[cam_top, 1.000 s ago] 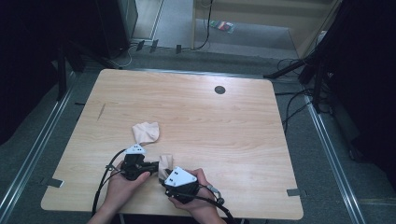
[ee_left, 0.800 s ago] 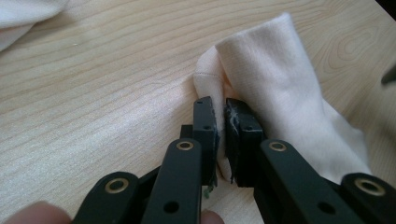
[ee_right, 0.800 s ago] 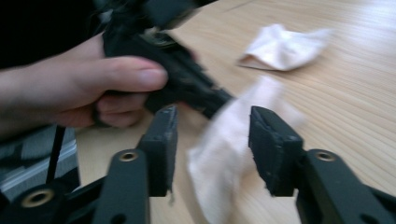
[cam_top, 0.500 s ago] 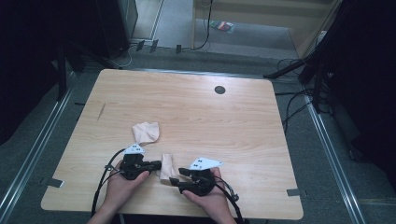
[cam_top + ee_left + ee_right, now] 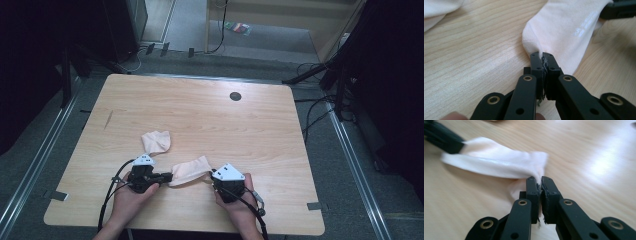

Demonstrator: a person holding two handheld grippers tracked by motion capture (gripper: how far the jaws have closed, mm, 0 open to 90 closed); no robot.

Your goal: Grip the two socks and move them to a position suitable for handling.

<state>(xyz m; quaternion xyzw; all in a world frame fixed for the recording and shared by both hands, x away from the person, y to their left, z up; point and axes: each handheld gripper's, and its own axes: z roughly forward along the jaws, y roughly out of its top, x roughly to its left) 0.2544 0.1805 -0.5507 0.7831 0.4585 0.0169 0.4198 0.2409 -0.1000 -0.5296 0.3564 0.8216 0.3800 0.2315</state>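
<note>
Since the earlier frames the right gripper (image 5: 214,176) has travelled sideways along the near edge of the desk (image 5: 300,125), away from the left gripper (image 5: 168,177), and the pale pink sock (image 5: 190,170) between them is now drawn out long instead of bunched. Its jaws have just been closing, and now they are pinched on one end of that sock. The left gripper's jaws are also clamped together, on the other end.

From above, the sock looks like a short band that sags a little between the two tools, near the middle of the near edge. The left gripper view shows more: the fabric (image 5: 564,32) is a fine smooth knit with faint white lettering, and the rounded end is gathered into a small fold where the black pads (image 5: 541,65) bite it. The right gripper view shows the sock (image 5: 499,162) lifted a little over the wood, with a soft shine on its lower edge, and its end squeezed between the pads (image 5: 541,185).

A second sock (image 5: 156,141) of the same colour lies crumpled behind the left gripper, toward the middle of the desk, apart from the stretched one. The far half of the desk and its right side are open light wood with plain grain. A small dark round hole (image 5: 235,96) sits near the far edge.
</note>
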